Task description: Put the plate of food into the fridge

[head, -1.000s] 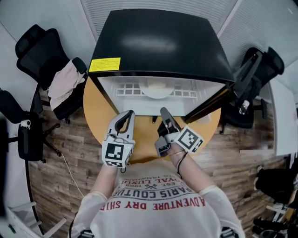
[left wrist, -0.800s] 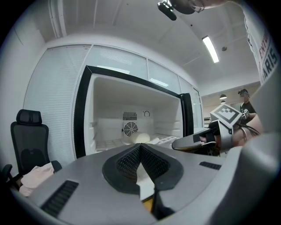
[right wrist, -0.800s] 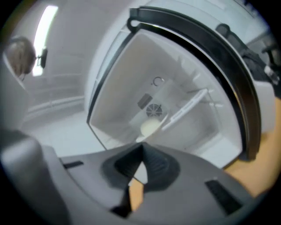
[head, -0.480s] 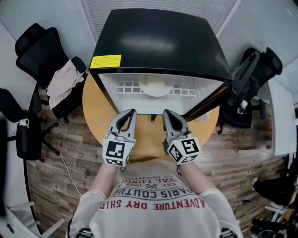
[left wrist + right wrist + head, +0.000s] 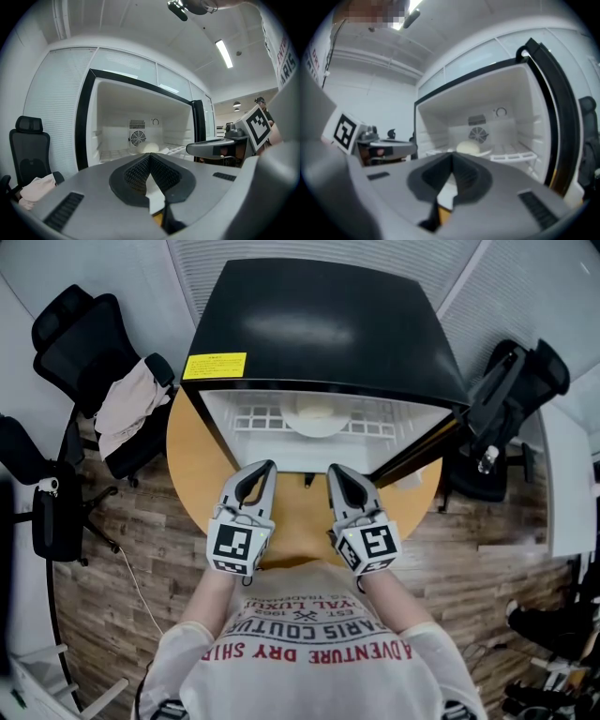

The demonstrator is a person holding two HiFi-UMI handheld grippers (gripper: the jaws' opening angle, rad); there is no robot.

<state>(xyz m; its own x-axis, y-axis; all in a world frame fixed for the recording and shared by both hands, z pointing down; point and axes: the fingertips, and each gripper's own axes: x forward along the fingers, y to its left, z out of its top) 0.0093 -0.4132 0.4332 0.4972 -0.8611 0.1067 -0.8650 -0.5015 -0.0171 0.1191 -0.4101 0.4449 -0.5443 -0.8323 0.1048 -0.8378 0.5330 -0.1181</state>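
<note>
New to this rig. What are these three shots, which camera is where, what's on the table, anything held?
No robot here: a person holds a hand-held gripper in each hand. The head view is from a camera on the person's head, looking steeply down at the left hand-held gripper and right hand-held gripper above a round wooden table. The other two views come from a camera riding on each gripper, looking along its jaws. On the table stands a black fridge, its door open, with the plate of food on the shelf inside. Both pairs of jaws are together, with nothing between them.
</note>
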